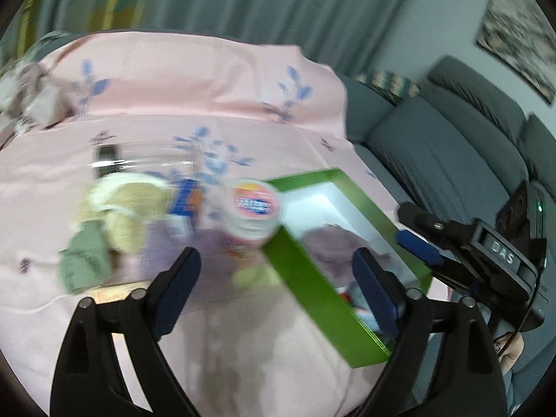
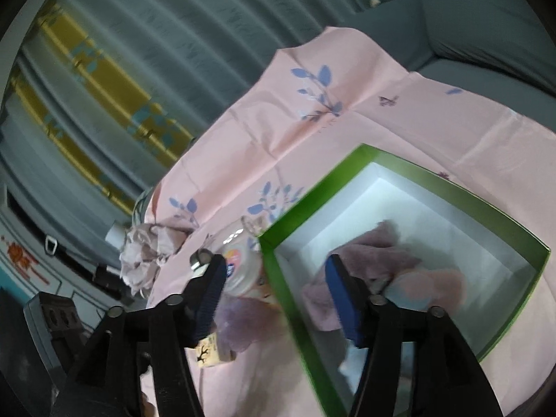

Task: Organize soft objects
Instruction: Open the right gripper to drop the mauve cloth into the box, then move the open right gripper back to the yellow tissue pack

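Note:
A green box (image 1: 305, 271) with a white inside lies on the pink floral sheet. A mauve soft cloth (image 1: 330, 243) lies in it. My left gripper (image 1: 278, 278) hangs open over the box's near corner, with nothing between its fingers. Left of the box lie cream soft pieces (image 1: 121, 208) and a green cloth (image 1: 83, 264). In the right wrist view my right gripper (image 2: 278, 299) is open and straddles the box wall (image 2: 281, 288). The mauve cloth (image 2: 375, 253) and a pink-and-blue soft piece (image 2: 427, 285) rest inside. A purple cloth (image 2: 243, 323) lies outside.
A round tub (image 1: 253, 208) stands against the box's left corner, with a blue pack (image 1: 186, 201) and a clear container (image 1: 139, 160) beside it. A crumpled cloth (image 2: 146, 253) sits at the sheet's edge. Grey sofa cushions (image 1: 434, 146) lie to the right.

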